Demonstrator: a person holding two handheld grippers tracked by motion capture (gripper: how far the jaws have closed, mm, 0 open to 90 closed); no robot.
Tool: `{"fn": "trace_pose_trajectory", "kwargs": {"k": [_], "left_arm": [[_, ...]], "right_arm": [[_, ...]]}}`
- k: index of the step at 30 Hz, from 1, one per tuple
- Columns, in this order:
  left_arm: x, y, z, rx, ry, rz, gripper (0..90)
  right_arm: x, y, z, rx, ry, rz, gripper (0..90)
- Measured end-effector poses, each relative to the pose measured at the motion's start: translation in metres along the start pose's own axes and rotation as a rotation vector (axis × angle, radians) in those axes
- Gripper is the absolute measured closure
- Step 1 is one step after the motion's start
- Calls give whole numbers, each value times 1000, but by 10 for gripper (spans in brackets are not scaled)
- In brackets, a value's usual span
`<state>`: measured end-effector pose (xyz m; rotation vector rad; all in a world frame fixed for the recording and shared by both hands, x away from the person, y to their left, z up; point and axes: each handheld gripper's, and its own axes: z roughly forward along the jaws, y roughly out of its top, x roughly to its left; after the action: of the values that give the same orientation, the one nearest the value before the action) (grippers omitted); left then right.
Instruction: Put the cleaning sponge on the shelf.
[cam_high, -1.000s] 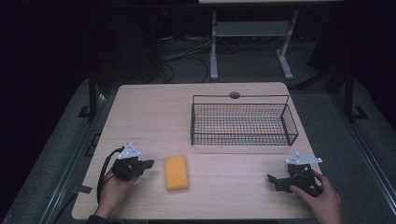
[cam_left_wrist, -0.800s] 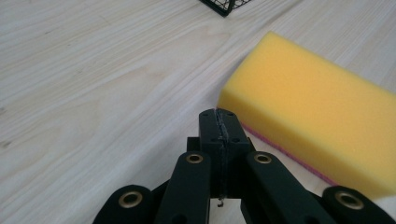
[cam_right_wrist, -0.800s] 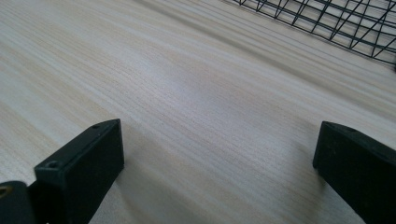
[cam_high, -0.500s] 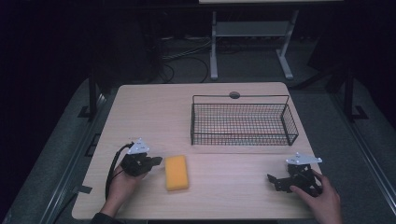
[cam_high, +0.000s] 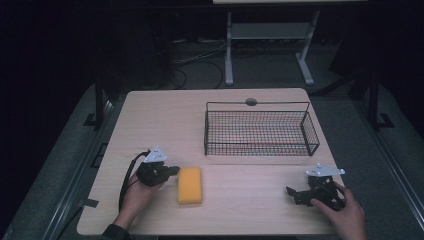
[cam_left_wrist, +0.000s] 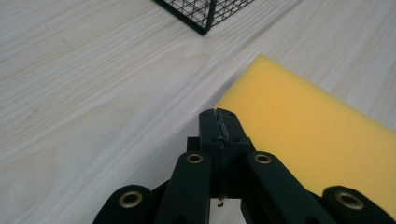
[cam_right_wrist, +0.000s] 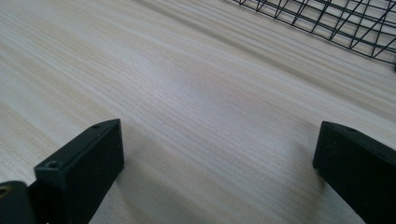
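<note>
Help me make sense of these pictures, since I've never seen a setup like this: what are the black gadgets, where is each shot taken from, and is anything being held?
No machine arm is here. A person sits at a wooden table and holds a hand tool with two black jaws in each hand.

The wide picture comes from a camera above the table. In it the left gripper is at the left and the right gripper at the right. The two close-ups come from small cameras riding on those tools, looking along their jaws.

On the table lie a yellow sponge and a black wire basket, which looks empty.

Nothing is held. The left gripper's jaws are pressed together, with the tip at the sponge's edge. The right gripper's jaws stand wide apart over bare wood.
</note>
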<state>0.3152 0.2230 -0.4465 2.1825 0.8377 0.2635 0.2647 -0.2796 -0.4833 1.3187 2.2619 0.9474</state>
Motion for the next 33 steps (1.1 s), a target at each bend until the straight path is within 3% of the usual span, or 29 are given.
{"fn": "trace_pose_trajectory", "kwargs": {"k": [33], "left_arm": [[-26, 35, 34, 6, -67, 75, 896]], "right_arm": [[0, 0, 0, 0, 0, 0, 13]]}}
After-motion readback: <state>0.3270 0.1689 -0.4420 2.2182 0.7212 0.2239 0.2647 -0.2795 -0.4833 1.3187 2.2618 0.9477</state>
